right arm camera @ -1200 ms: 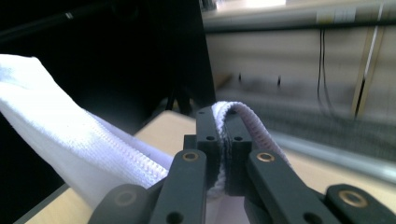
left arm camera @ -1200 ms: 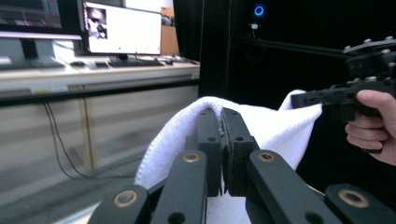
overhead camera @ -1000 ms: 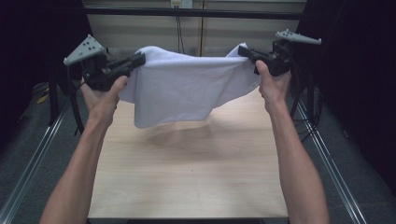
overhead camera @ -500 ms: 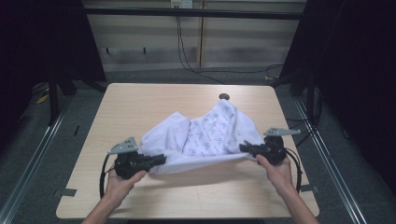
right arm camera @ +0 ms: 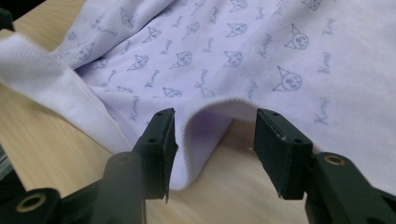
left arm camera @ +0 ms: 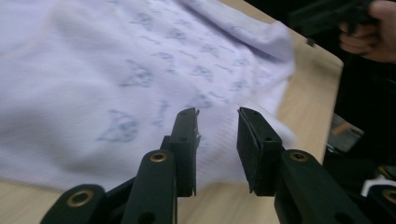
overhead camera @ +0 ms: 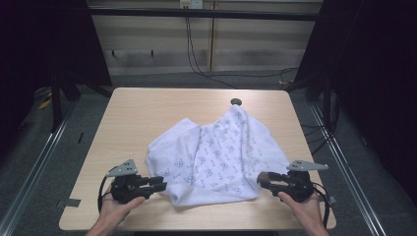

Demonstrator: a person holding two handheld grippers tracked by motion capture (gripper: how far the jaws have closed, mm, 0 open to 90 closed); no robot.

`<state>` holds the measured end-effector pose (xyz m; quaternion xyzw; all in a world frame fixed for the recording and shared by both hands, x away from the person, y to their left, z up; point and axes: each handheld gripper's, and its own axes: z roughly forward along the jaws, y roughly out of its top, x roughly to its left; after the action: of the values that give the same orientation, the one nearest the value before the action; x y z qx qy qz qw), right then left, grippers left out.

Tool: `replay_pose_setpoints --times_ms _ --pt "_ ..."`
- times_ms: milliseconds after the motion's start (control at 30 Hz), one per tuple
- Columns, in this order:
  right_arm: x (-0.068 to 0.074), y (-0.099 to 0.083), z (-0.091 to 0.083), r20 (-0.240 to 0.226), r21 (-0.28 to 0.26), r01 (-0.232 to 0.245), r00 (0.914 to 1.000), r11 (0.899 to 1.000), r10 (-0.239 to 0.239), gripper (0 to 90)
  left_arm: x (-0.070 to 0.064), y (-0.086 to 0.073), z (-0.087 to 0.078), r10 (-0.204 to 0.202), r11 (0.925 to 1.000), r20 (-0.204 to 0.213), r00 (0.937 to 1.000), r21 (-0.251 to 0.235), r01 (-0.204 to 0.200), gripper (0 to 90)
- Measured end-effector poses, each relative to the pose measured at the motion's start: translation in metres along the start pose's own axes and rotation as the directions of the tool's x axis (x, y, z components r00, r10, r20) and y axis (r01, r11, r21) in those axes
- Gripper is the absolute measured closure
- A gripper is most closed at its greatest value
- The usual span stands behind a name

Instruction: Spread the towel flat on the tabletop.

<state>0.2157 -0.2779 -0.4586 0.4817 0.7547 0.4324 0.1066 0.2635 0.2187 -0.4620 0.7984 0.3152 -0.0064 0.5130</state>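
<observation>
Both tools, left tool [overhead camera: 160,184] and right tool [overhead camera: 264,181], sit spread, gripping nothing. The cloth [overhead camera: 221,152] lies rumpled on the worktop [overhead camera: 147,108]. Smoothing it well likely means pinching the near hem corners evenly.

A second ago you held the cloth [overhead camera: 216,157] stretched in the air over the far end of the table [overhead camera: 147,108]. It has since come down and now lies crumpled there, printed side up. You have brought both hands back to the near edge. The left gripper [overhead camera: 160,184] and right gripper [overhead camera: 264,181] have let go; their fingers [left arm camera: 184,149] now stand apart at the cloth's near hem.
</observation>
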Motion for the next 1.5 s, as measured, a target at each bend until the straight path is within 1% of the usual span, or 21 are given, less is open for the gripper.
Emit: replay_pose_setpoints --times_ms 167,267,300,367,467,500,533,567,600,633,667,700,767,900,967,1067,1167,1267,1300,1367,1500 --pt "-0.007 -0.007 -0.007 -0.021 -0.045 -0.027 0.9994 0.999 0.027 49.2 0.023 0.009 0.005 0.038 0.9991 -0.088 0.9954 0.023 -0.036 70.2" --pt "0.004 0.005 -0.002 -0.051 -0.082 0.016 0.9985 0.996 -0.02 51.2 0.048 0.017 0.015 0.005 0.9997 -0.117 0.9931 0.024 -0.003 80.9" --pt "0.013 0.014 0.005 -0.079 -0.086 0.038 0.9959 0.996 -0.045 52.6 0.063 0.021 0.025 0.017 0.999 -0.19 0.9816 0.044 -0.009 82.2" --pt "0.017 0.017 0.009 -0.091 -0.087 0.051 0.9942 0.995 -0.059 52.7 0.069 0.022 0.029 -0.01 0.9996 -0.207 0.9784 0.025 0.015 78.5" --pt "0.045 0.034 0.04 -0.178 -0.054 0.113 0.9766 0.992 -0.121 52.6 0.081 0.014 0.046 0.016 0.9914 -0.215 0.9764 0.131 0.012 75.7" --pt "0.045 0.034 0.04 -0.178 -0.054 0.113 0.9766 0.992 -0.121 52.6 0.081 0.014 0.046 0.016 0.9914 -0.215 0.9764 0.131 0.012 77.5" --pt "0.053 0.037 0.05 -0.203 -0.042 0.133 0.9693 0.99 -0.138 52.3 0.079 0.01 0.047 0.039 0.988 -0.217 0.9754 0.155 -0.005 77.5" --pt "0.07 0.043 0.073 -0.263 -0.018 0.182 0.9478 0.983 -0.18 50.9 0.077 0.008 0.046 0.048 0.9859 -0.211 0.9763 0.167 -0.013 85.5" --pt "0.07 0.043 0.073 -0.263 -0.018 0.182 0.9478 0.983 -0.18 50.9 0.076 0.007 0.045 0.052 0.9848 -0.206 0.9773 0.173 -0.016 85.5" --pt "0.084 0.045 0.094 -0.307 0.013 0.219 0.9294 0.976 -0.205 49.3 0.073 0.004 0.042 0.069 0.9795 -0.209 0.9754 0.199 -0.027 90.0" --pt "0.089 0.046 0.101 -0.329 0.023 0.235 0.9195 0.972 -0.215 49.2 0.07 0.0 0.038 0.057 0.9808 -0.194 0.9793 0.194 -0.019 90.0" --pt "0.089 0.046 0.101 -0.329 0.023 0.235 0.9195 0.972 -0.215 49.2 0.07 0.0 0.038 0.057 0.9808 -0.194 0.9793 0.194 -0.019 90.0" --pt "0.105 0.047 0.121 -0.361 0.054 0.266 0.9039 0.962 -0.23 47.7 0.063 -0.003 0.034 0.075 0.9768 -0.189 0.9791 0.211 -0.034 90.0" --pt "0.13 0.053 0.155 -0.389 0.087 0.305 0.8867 0.948 -0.25 46.1 0.047 -0.013 0.026 0.072 0.9726 -0.152 0.9857 0.23 -0.035 90.0" --pt "0.132 0.053 0.159 -0.38 0.091 0.312 0.8888 0.946 -0.257 45.9 0.037 -0.018 0.023 0.074 0.9691 -0.118 0.9902 0.243 -0.043 90.0" --pt "0.135 0.053 0.174 -0.384 0.103 0.323 0.8855 0.941 -0.262 45.5 0.023 -0.026 0.02 0.017 0.9663 -0.042 0.999 0.257 -0.005 90.0" --pt "0.134 0.05 0.178 -0.377 0.118 0.326 0.8887 0.938 -0.261 46.7 0.014 -0.029 0.017 0.003 0.9655 0.006 1.0 0.26 -0.004 89.1" --pt "0.133 0.044 0.178 -0.331 0.127 0.363 0.8928 0.923 -0.305 65.1 0.019 -0.02 0.008 -0.016 0.9872 0.003 0.9999 0.159 0.015 76.3" --pt "0.132 0.044 0.176 -0.32 0.129 0.355 0.8987 0.926 -0.3 81.1 0.023 -0.015 0.006 -0.02 0.9912 -0.007 0.9998 0.131 0.021 72.6" --pt "0.129 0.045 0.174 -0.338 0.139 0.329 0.9021 0.934 -0.268 86.1 0.038 -0.002 0.002 -0.041 0.9978 -0.042 0.9983 0.051 0.043 72.8" --pt "0.126 0.046 0.171 -0.354 0.135 0.331 0.8966 0.934 -0.266 87.8 0.059 0.011 0.007 -0.069 0.9976 -0.092 0.9934 0.004 0.069 77.2"
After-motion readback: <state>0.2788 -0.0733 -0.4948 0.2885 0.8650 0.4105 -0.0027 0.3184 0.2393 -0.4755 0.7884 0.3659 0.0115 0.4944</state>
